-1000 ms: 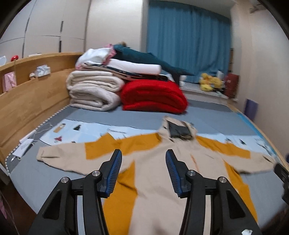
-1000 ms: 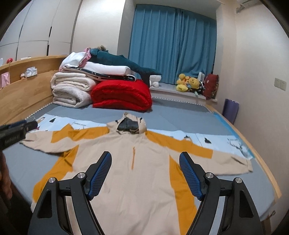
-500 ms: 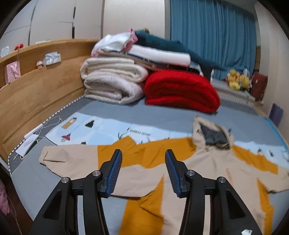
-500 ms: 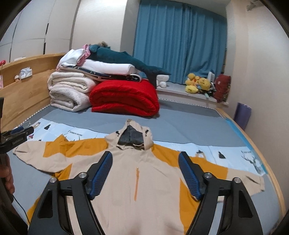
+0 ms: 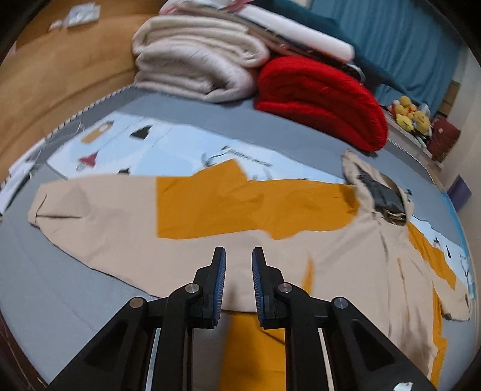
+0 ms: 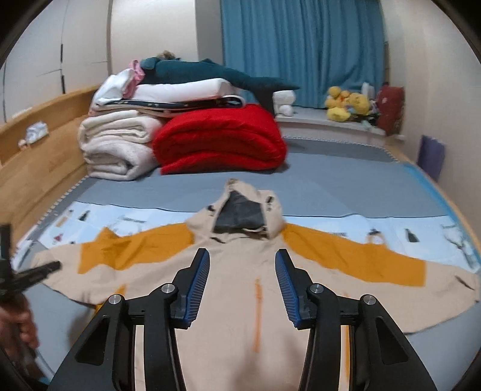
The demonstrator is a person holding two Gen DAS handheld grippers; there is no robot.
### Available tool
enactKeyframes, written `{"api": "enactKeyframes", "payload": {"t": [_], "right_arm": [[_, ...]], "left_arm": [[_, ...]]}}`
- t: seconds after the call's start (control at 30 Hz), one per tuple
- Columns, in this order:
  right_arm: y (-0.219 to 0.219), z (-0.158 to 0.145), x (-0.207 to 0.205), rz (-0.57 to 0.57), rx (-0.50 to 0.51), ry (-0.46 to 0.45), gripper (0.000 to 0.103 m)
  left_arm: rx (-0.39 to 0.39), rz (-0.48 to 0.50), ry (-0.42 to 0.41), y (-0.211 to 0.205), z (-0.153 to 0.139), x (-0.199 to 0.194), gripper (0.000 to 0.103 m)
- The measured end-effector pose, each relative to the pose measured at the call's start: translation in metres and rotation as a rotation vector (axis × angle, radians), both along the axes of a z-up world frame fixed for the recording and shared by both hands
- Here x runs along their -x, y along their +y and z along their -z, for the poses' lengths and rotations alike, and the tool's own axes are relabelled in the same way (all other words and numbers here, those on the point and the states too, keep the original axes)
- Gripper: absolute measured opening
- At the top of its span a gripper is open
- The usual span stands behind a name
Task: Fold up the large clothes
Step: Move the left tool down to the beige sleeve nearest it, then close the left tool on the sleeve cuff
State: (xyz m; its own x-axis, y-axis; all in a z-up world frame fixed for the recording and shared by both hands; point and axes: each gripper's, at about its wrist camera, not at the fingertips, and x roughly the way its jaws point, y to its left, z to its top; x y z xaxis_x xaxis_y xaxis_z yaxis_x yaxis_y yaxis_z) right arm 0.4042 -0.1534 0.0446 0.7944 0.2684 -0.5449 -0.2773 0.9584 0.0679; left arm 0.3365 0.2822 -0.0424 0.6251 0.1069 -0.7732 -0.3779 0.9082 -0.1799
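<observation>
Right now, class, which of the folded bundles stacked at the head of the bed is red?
The red blanket, lying on the bed beside the cream blankets; the bundles piled above are white and teal.

Jacket hem: the jacket [image 6: 237,303] is cut off by the lower picture edge in both views.
Right cuff: lost at the frame's rim in the left wrist view.
Left hand-held gripper [image 6: 33,275]: blurred and partly cut off at the left edge of the right wrist view.
Shelf items [image 5: 79,15]: smeared, too blurred to be identified.
</observation>
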Motion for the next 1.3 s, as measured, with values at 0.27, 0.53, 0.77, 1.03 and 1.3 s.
{"api": "enactKeyframes", "payload": {"t": [0.27,0.53,0.77,1.03,1.3], "right_arm": [[-0.005,0.014,-0.020,-0.022,0.051,0.028,0.047],[-0.014,0.034,-0.030,-0.024,0.079,0.073,0.035],[-0.014,0.056,-0.033,-0.048,0.091,0.139,0.035],[-0.018,0.069,-0.044,-0.031,0.056,0.219,0.035],[-0.016,0.060,-0.033,-0.017,0.064,0.222,0.014]], "left_arm": [[0.057,-0.193,0.075,0.106,0.044,0.008,0.016],[0.131,-0.464,0.088,0.207,0.078,0.044,0.028],[0.292,-0.632,0.074,0.257,0.106,0.077,0.028],[0.305,-0.634,0.011,0.253,0.094,0.067,0.000],[0.112,-0.324,-0.201,0.133,-0.035,0.007,0.000]]}}
